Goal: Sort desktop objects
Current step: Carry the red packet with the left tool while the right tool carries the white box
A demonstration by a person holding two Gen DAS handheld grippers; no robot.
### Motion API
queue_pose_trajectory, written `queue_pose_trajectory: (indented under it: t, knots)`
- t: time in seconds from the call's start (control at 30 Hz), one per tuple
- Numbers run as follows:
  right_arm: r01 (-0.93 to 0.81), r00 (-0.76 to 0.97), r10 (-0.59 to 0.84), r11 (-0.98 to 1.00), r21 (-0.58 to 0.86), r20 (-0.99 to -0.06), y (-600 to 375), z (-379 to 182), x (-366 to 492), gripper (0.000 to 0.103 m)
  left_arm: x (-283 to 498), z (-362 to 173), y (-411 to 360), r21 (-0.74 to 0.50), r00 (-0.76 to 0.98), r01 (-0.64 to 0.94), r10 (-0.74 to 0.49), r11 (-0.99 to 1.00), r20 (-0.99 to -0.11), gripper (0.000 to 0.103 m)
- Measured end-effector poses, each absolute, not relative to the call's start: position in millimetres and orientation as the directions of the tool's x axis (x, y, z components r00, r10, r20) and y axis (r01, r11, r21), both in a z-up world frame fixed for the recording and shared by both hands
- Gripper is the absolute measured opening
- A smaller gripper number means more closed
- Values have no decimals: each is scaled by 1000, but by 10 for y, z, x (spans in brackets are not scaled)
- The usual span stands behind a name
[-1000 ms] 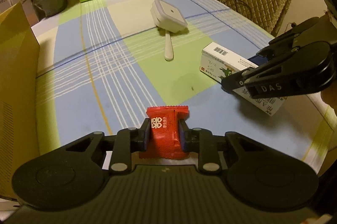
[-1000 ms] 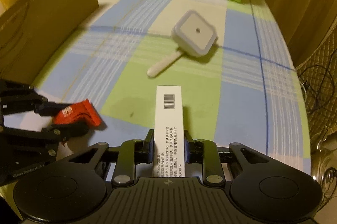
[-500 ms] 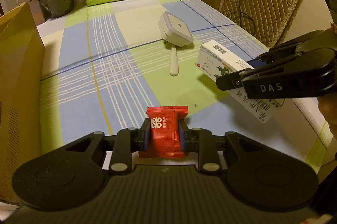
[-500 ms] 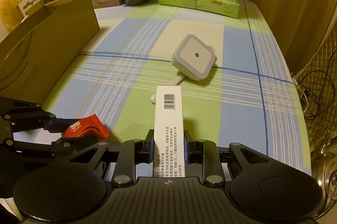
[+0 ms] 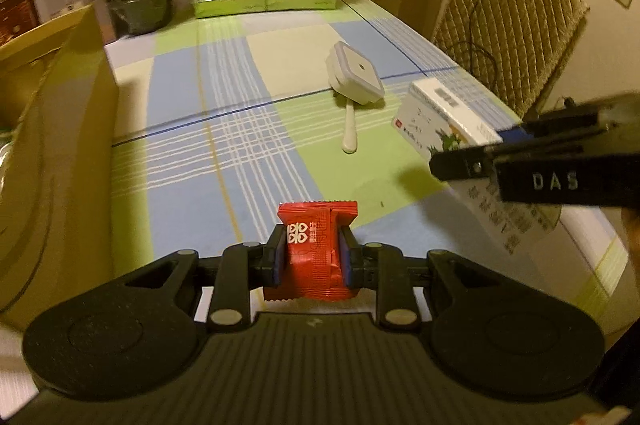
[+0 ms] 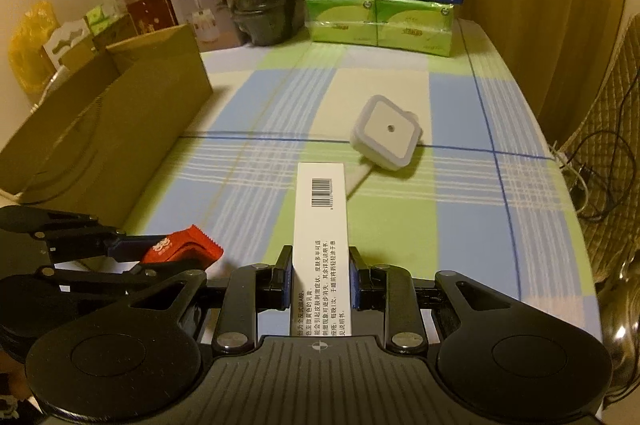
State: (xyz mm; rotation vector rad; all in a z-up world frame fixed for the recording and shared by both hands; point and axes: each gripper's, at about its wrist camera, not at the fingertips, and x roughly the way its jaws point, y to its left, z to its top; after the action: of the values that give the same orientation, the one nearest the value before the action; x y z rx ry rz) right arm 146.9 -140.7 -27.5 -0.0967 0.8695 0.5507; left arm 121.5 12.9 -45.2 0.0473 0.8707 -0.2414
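Left grip: my left gripper (image 5: 312, 257) was clamped on the red sachet (image 5: 314, 249), held clear above the table (image 5: 180, 153).
Right grip: my right gripper (image 6: 319, 279) was closed on the long white box (image 6: 320, 225), also lifted.
Carrying well: I judged both should travel level to the cardboard box (image 6: 104, 141), ahead and to my left, and clear its wall before release.
Left behind: white night light (image 6: 386, 137) ahead on the cloth.
Change: over the last second both loads had risen higher off the cloth.
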Motion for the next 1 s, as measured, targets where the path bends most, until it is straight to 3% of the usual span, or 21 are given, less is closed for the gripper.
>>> queue_pose_trajectory:
  t: [1.0]
  knots:
    - [-427, 534, 420, 883, 196, -734, -1575, -221, 359, 23, 211, 62, 286, -56, 662, 143, -138, 988, -737, 22]
